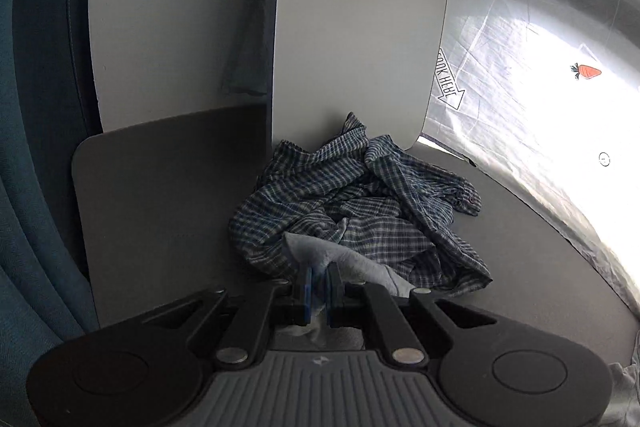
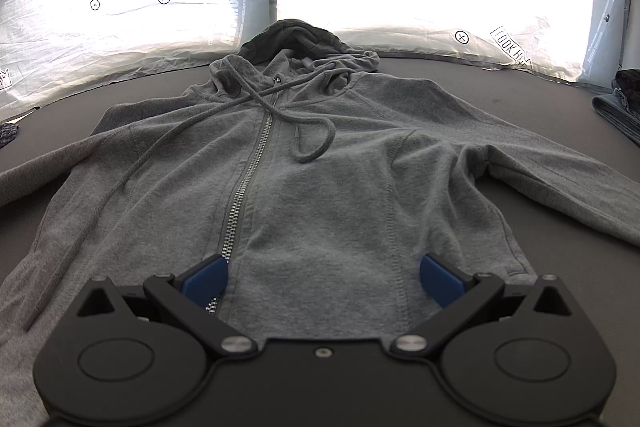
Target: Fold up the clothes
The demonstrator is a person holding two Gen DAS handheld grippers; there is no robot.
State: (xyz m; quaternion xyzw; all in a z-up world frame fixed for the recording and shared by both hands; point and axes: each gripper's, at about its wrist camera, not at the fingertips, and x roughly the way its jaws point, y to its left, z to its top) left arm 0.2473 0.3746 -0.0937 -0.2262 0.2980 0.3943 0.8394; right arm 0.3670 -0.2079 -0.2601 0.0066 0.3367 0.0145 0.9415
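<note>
A grey zip-up hoodie lies flat on the dark table, front up, hood at the far end, sleeves spread to both sides. My right gripper is open over the hoodie's bottom hem, its blue pads either side of the fabric right of the zipper. In the left wrist view, my left gripper is shut on a light grey piece of fabric, likely the hoodie's sleeve end. A crumpled blue plaid shirt lies just beyond it.
White upright panels and a lower grey panel stand behind the plaid shirt. A printed white sheet hangs behind the table. Folded dark clothes sit at the far right. A blue curtain hangs at left.
</note>
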